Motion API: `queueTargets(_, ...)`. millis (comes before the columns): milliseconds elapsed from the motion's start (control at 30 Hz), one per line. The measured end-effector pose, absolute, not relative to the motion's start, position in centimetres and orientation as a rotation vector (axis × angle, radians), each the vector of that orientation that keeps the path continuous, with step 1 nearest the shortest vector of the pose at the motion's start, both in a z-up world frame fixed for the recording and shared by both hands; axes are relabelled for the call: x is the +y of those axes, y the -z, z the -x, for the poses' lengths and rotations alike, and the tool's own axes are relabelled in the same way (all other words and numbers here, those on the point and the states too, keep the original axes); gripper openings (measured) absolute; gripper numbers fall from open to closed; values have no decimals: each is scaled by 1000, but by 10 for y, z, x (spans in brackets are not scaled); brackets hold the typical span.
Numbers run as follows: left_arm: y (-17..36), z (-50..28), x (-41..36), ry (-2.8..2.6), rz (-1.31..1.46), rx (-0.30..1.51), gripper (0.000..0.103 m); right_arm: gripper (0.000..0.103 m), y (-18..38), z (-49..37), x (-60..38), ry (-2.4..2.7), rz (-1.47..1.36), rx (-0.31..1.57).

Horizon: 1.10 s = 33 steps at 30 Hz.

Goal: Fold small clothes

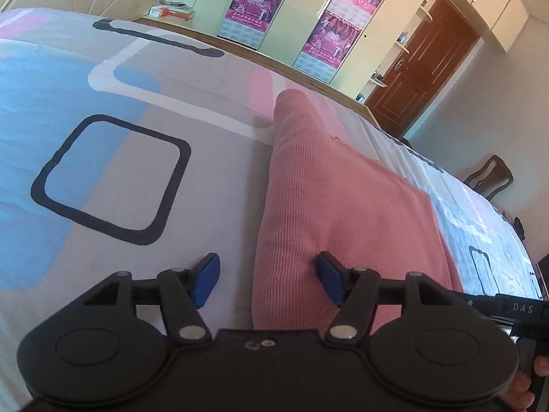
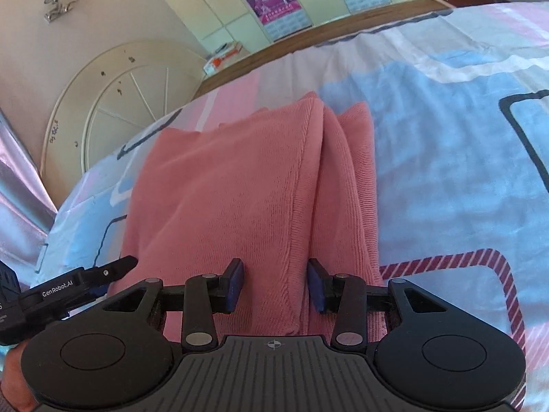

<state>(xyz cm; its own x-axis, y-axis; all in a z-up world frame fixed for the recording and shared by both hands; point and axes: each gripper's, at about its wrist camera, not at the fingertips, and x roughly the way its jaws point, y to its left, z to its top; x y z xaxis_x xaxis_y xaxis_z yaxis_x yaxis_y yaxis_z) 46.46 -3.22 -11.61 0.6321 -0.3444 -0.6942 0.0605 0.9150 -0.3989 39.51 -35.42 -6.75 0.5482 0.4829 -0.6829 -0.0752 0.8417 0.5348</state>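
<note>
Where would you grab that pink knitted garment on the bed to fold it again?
Probably the near end of the pink garment, coming from the near side. It lies as a long folded strip running away over the bedspread, and both open grippers, left and right, already straddle that end.

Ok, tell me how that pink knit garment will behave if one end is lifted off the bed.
The pink knit garment is probably floppy: it lies in soft rounded folds, so a lifted end would likely sag and the layers slide apart. Its ribbed surface should give the pads fair grip, not slip. It looks light, so pushing may bunch it on the bedsheet rather than slide it whole.
</note>
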Motion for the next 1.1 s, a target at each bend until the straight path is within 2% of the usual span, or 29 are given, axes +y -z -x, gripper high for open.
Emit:
queueTargets(33,118,-466,-34,239,351,859,63,35,66,-398,-351,-359,-458,947)
queueTargets(67,117,-464,-36,242,336,858,63,17,62,-400,-346,-372,-431,951)
queueTargets(133,112,-461,-41,249,296,849,60,9,57,-401,-335,-373,-360,935)
queueTargets(400,82,-456,-81,338,113,817,48,7,5,-366,-341,-323,-164,748)
queueTargets(533,88,-457,-115,333,-18,844,50,7,42,-372,-363,-255,-229,855)
queueTargets(600,90,-458,-112,326,0,847,52,7,58,-376,-364,-273,-267,883)
queueTargets(700,89,-459,-101,334,25,856,53,7,56,-372,-369,-281,-314,868)
queueTargets(867,72,-456,-84,367,97,761,48,10,30,-365,-378,-218,-284,781)
queueTargets(967,84,-462,-96,396,82,811,44,9,19,-367,-363,-242,-209,742)
queueTargets(1033,98,-460,-106,385,41,832,45,9,25,-367,-343,-307,-122,781)
queueTargets(1067,102,-458,-107,375,34,821,47,2,37,-368,-332,-295,-40,833)
queueTargets(1100,103,-457,-106,372,51,819,47,0,53,-372,-328,-273,9,890)
